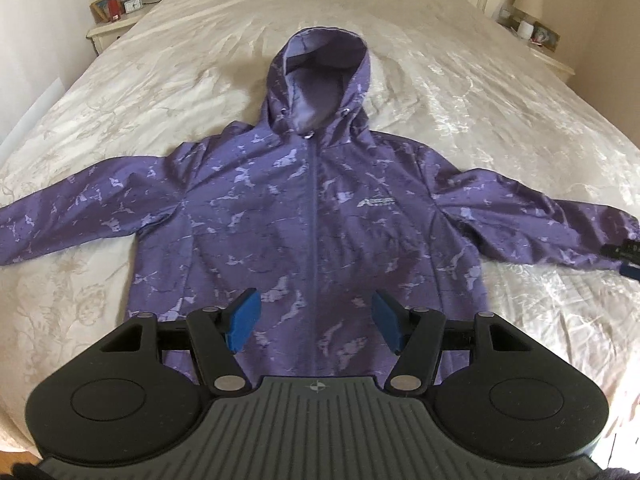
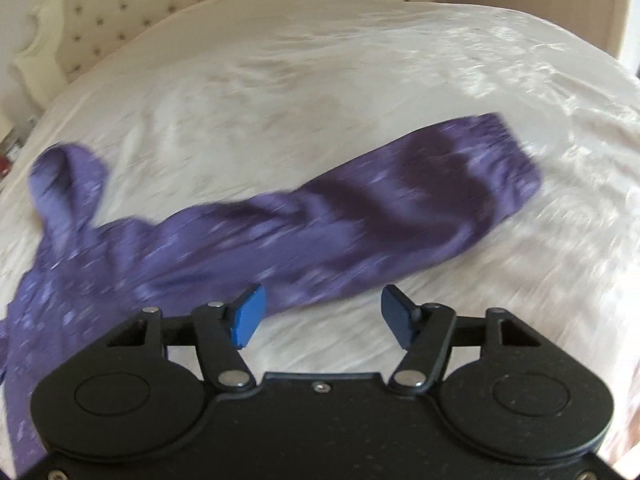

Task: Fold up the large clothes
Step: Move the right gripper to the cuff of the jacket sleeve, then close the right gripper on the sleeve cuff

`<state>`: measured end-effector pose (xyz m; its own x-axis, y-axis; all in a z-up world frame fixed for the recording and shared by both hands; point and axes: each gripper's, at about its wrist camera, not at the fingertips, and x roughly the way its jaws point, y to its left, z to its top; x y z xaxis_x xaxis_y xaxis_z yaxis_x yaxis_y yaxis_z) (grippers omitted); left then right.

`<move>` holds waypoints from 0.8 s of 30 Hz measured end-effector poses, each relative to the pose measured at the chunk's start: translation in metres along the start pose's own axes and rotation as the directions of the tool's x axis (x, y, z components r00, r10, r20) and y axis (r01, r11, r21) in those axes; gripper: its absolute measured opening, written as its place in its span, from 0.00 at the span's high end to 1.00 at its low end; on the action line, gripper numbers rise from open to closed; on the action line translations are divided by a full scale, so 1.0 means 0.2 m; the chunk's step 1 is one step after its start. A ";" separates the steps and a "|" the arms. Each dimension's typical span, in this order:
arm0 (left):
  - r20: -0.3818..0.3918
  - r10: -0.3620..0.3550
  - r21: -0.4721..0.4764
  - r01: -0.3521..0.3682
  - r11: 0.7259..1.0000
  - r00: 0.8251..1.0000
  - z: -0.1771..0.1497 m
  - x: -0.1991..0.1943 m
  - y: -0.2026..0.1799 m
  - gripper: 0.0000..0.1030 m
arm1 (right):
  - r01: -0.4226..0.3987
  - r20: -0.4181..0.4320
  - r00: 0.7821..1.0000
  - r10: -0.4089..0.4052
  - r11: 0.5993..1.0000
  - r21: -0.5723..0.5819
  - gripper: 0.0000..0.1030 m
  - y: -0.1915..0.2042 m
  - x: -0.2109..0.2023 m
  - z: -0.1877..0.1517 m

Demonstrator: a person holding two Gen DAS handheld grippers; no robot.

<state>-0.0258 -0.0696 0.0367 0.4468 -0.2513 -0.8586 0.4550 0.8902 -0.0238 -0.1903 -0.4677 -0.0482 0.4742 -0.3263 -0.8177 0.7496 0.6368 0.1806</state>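
Observation:
A purple hooded jacket (image 1: 316, 200) with a paler marbled print lies zipped and front up on the bed, both sleeves spread out sideways. My left gripper (image 1: 315, 297) hovers over the jacket's lower front near the zip, open, with nothing between its blue pads. In the blurred right wrist view, the jacket's right sleeve (image 2: 360, 216) runs across the picture to its cuff (image 2: 500, 148), and the hood (image 2: 64, 184) is at the left. My right gripper (image 2: 322, 292) is open just short of the sleeve's near edge and holds nothing. The right gripper (image 1: 624, 260) also shows beside that cuff.
The cream patterned bedspread (image 1: 160, 80) covers the whole bed, with a tufted headboard (image 2: 100, 4) at the far end. A nightstand (image 1: 116, 28) with a lamp, a clock and frames stands at the far left. Another nightstand (image 1: 548, 52) stands at the far right.

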 end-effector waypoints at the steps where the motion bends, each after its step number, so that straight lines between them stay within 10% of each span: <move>1: 0.001 0.002 0.001 -0.002 1.000 1.000 0.00 0.00 -0.02 0.42 | 0.011 0.007 1.000 -0.011 1.000 0.000 0.37 -0.05 0.02 0.04; 10: -0.016 0.025 -0.003 -0.025 1.000 1.000 0.03 0.04 -0.14 0.42 | 0.126 0.126 0.984 -0.130 0.991 0.035 0.37 -0.40 0.13 0.33; 24: -0.085 0.061 -0.002 -0.061 0.998 0.995 0.02 0.12 -0.17 0.42 | 0.091 0.033 0.995 -0.096 0.988 0.129 0.50 -0.68 0.37 0.37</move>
<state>-0.0276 -0.1071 0.0182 0.4067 -0.1638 -0.8988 0.4252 0.9047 0.0275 -0.2225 -0.6295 -0.0936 0.4155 -0.4086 -0.8126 0.8427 0.5093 0.1748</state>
